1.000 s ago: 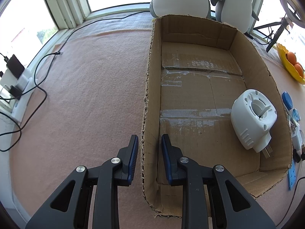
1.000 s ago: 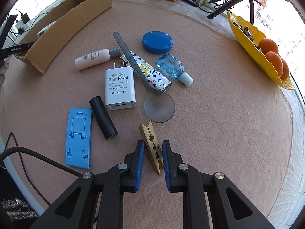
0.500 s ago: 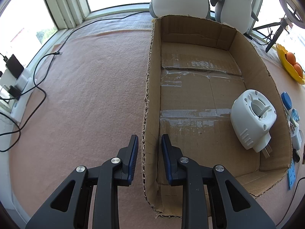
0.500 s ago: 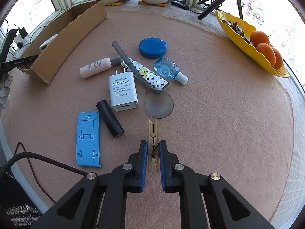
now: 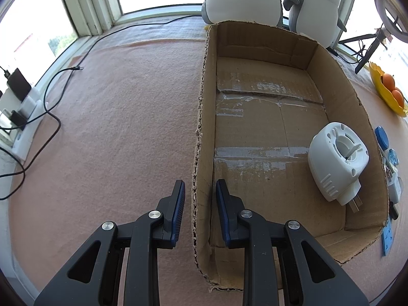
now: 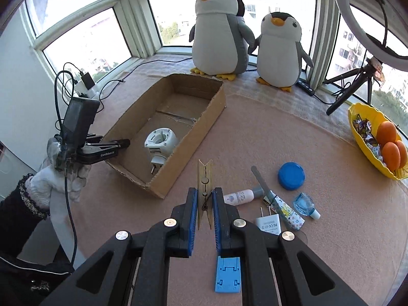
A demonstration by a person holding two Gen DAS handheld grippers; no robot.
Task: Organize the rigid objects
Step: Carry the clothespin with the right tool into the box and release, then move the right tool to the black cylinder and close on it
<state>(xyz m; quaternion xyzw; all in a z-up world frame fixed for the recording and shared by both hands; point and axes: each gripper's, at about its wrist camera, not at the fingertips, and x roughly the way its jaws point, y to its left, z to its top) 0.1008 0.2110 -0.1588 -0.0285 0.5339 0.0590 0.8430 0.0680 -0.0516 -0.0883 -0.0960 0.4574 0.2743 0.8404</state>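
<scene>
A pink felt-covered worktop [image 6: 293,140] fills a bay of bright windows, two plush penguins [image 6: 219,28] standing at 12 o'clock. A cardboard box [image 6: 201,127] lies at 10 o'clock in the right wrist view, a white plug-in device [image 6: 160,139] inside it. A yellow bowl of oranges [image 6: 362,132] sits at 3 o'clock. The left claw [image 5: 200,199], released, straddles the box's near wall, unchanged from half a second ago. The right claw [image 6: 205,205] is clenched on a wooden clothespin [image 6: 204,191], which has been lifted off the worktop since then and now stands upright above the remaining clutter: charger [image 6: 269,223], blue lid [image 6: 291,176], blue phone stand [image 6: 227,275].
</scene>
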